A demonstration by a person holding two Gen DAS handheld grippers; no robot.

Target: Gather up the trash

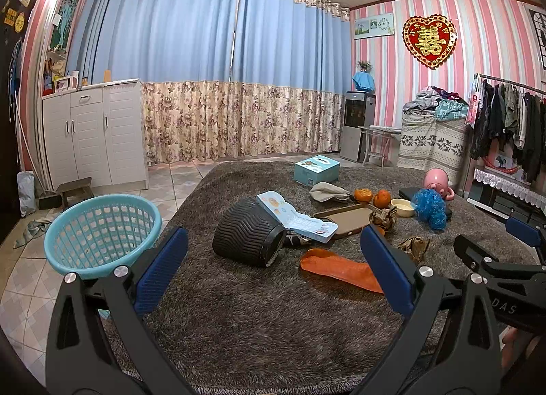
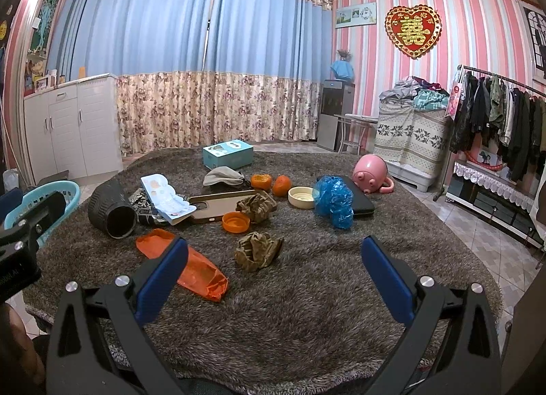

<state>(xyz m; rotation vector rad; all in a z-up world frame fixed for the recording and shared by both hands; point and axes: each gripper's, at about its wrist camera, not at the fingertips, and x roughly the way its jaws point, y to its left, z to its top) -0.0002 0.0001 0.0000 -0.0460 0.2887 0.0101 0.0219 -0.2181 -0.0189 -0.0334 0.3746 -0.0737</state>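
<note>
A: Why do both grippers hang back like that?

B: Nothing is picked yet. The left gripper (image 1: pixel 273 268) and right gripper (image 2: pixel 273 275) both have jaws spread wide and empty, over the shaggy brown rug (image 2: pixel 307 326).

A: And the trash?

B: Just ahead of the right one: a crumpled brown paper wad (image 2: pixel 257 251), stiff and creased, and a limp orange plastic bag (image 2: pixel 191 267). The slatted turquoise basket (image 1: pixel 102 231) waits left, off the rug's edge, probably the bin.

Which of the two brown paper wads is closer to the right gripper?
The lone paper wad in the open rug, right of the orange bag. The other wad lies farther back, beside the orange lid and the tray.
</note>
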